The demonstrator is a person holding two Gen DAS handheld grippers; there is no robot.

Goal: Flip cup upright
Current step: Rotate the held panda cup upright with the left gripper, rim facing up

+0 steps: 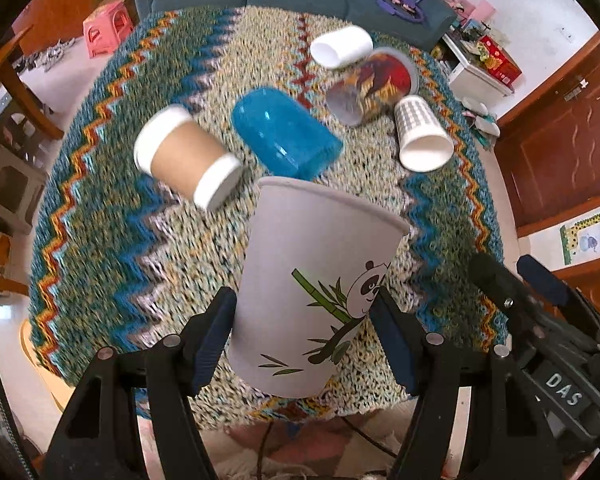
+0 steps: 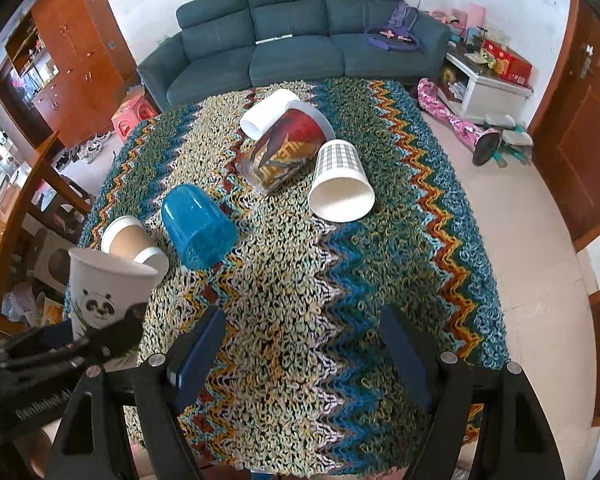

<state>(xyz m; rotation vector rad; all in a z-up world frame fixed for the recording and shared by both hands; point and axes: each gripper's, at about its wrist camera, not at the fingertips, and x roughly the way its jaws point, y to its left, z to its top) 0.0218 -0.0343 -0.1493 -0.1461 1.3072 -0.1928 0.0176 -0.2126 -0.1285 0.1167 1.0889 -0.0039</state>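
Left gripper (image 1: 304,320), jaws clenched on panda cup (image 1: 312,280), mouth up, apparently off the desk (image 1: 100,220); next: set down, release; right gripper (image 2: 304,344) released, idle.

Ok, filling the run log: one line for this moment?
left tool: shut on panda cup, mouth up, lifted | right tool: open, empty | five cups lying on cloth

Panda cup (image 1: 316,280) — upright, slightly tilted
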